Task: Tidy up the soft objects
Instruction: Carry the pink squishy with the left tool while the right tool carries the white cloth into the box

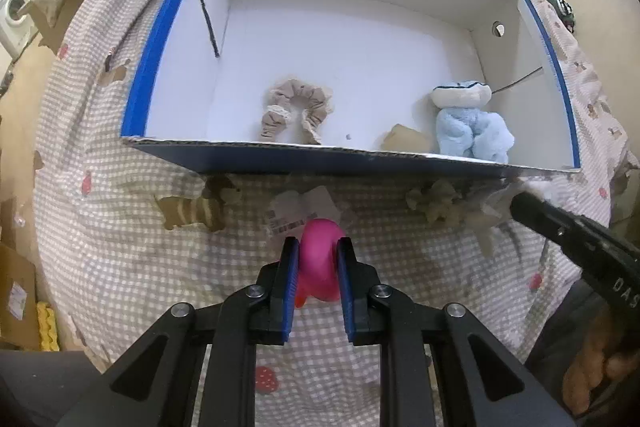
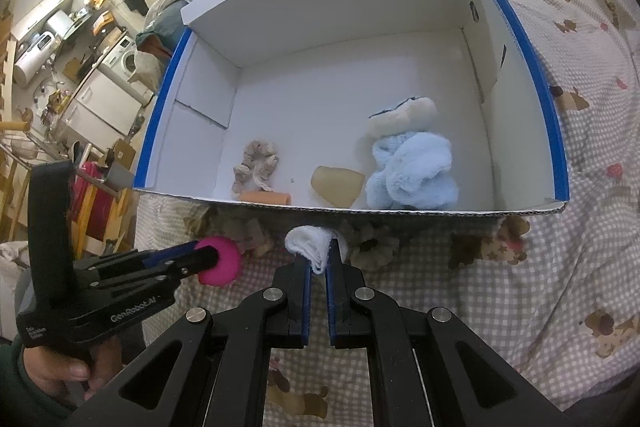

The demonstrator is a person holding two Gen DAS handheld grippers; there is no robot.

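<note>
Both grippers are loaded and poised just short of the box's near wall, so the step in hand looks like carrying two more soft items to the box. The left gripper (image 1: 318, 251) is clamped on a pink plush ball (image 1: 320, 263) at the lower centre of the left wrist view, with a paper tag (image 1: 298, 213) lying just beyond it on the checked bedspread (image 1: 120, 227). The right gripper (image 2: 318, 265) pinches a folded white cloth (image 2: 310, 243) at the lower centre of its own view, jaws nearly together on the fabric. The white cardboard box (image 2: 352, 31) with blue rims fills the upper middle of both views. Inside it I count one beige scrunchie (image 2: 256, 167), one pale blue fluffy sock bundle (image 2: 412, 175) with a white, dark-trimmed piece on top, one tan wedge-shaped sponge (image 2: 338, 185), and one small peach cylinder (image 2: 266, 198) against the near wall. The next move probably calls for lifting each item clear of the near wall, reaching over the bare floor between the scrunchie and the sock bundle, then letting go without the grippers crossing.
</note>
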